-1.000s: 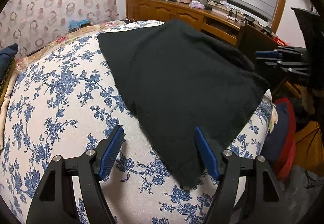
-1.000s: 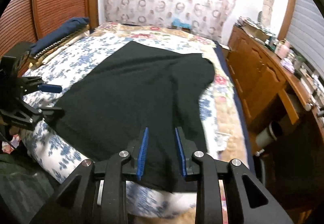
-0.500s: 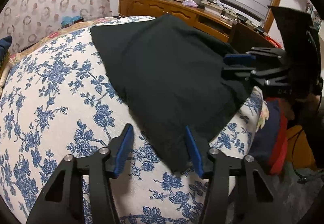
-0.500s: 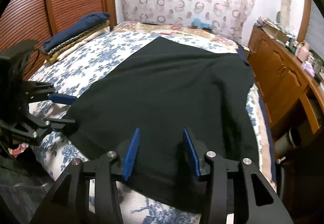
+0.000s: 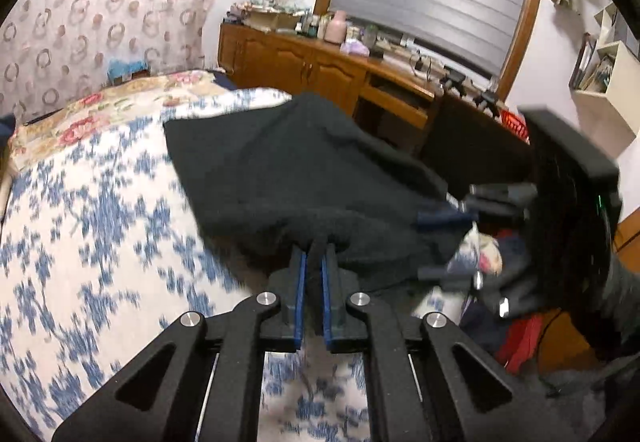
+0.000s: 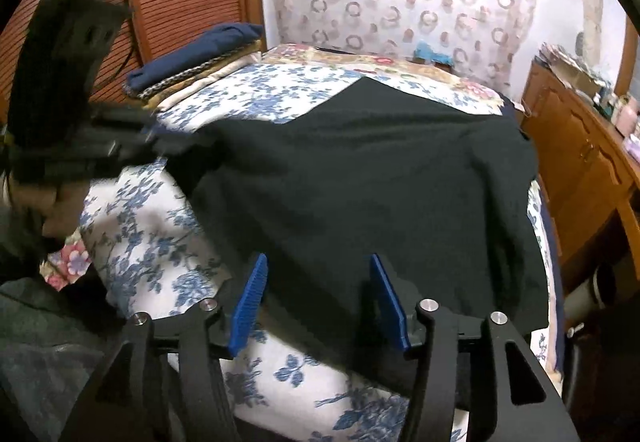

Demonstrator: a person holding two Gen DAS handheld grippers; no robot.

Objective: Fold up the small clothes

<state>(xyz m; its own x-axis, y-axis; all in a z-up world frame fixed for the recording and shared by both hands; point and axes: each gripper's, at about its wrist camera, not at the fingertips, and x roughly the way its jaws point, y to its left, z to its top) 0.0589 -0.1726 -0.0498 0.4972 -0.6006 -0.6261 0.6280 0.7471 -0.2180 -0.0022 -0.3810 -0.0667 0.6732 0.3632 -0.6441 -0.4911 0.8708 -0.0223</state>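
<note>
A black garment (image 5: 300,170) (image 6: 380,182) lies spread on the bed. My left gripper (image 5: 314,254) is shut on its near corner, and the fabric bunches and lifts off the cover there. The right wrist view shows that gripper (image 6: 160,146) blurred at the left, with the corner pulled up. My right gripper (image 6: 318,258) hovers over the garment's near edge. Its jaws are opening, with cloth below and between the blue pads (image 6: 250,306), which do not press on it. In the left wrist view it (image 5: 440,246) straddles the garment's right corner.
The bed has a blue floral cover (image 5: 80,222) (image 6: 152,234). A wooden dresser (image 5: 304,70) with clutter stands beyond the bed. Folded navy bedding (image 6: 192,54) is stacked by a slatted wooden door. Red and dark items (image 5: 520,338) lie on the floor beside the bed.
My left gripper's jaws closed on the garment's near corner and rose, lifting the cloth. My right gripper's jaws spread wider over the near edge.
</note>
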